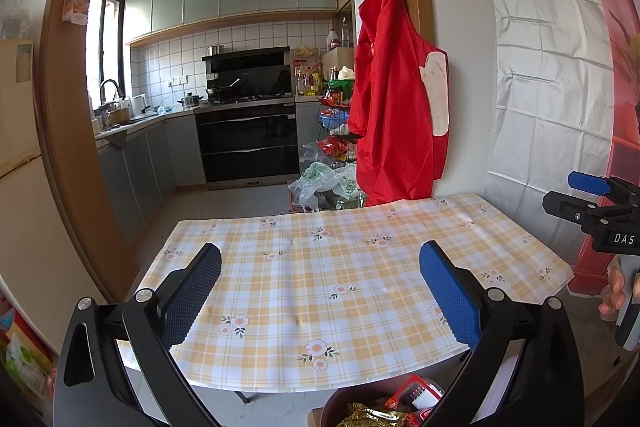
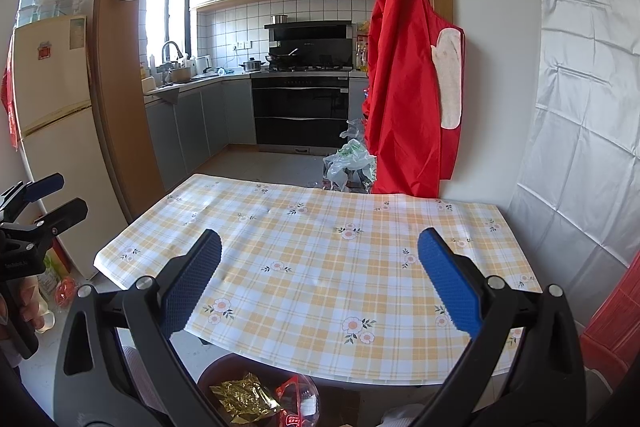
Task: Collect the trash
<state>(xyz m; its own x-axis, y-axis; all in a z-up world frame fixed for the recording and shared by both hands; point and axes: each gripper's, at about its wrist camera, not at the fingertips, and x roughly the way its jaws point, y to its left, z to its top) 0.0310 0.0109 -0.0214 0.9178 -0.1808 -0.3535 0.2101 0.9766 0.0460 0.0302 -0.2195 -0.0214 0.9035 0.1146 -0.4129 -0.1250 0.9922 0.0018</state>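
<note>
A dark red-brown trash bin (image 1: 332, 407) stands below the table's near edge. It holds a gold foil wrapper (image 1: 376, 417) and red wrappers (image 1: 416, 391). The bin (image 2: 216, 371), the gold wrapper (image 2: 244, 399) and a red wrapper (image 2: 292, 399) also show in the right wrist view. My left gripper (image 1: 320, 291) is open and empty above the checked tablecloth (image 1: 320, 267). My right gripper (image 2: 320, 279) is open and empty above the same cloth (image 2: 320, 247). Each gripper shows at the edge of the other's view, the right gripper (image 1: 592, 203) and the left gripper (image 2: 44, 199).
A red apron (image 1: 396, 99) hangs on the wall corner behind the table. Plastic bags (image 1: 328, 187) and a wire rack of groceries (image 1: 336, 115) stand on the floor beyond. A fridge (image 2: 52, 131) is at the left. The kitchen with stove (image 1: 248, 135) lies ahead.
</note>
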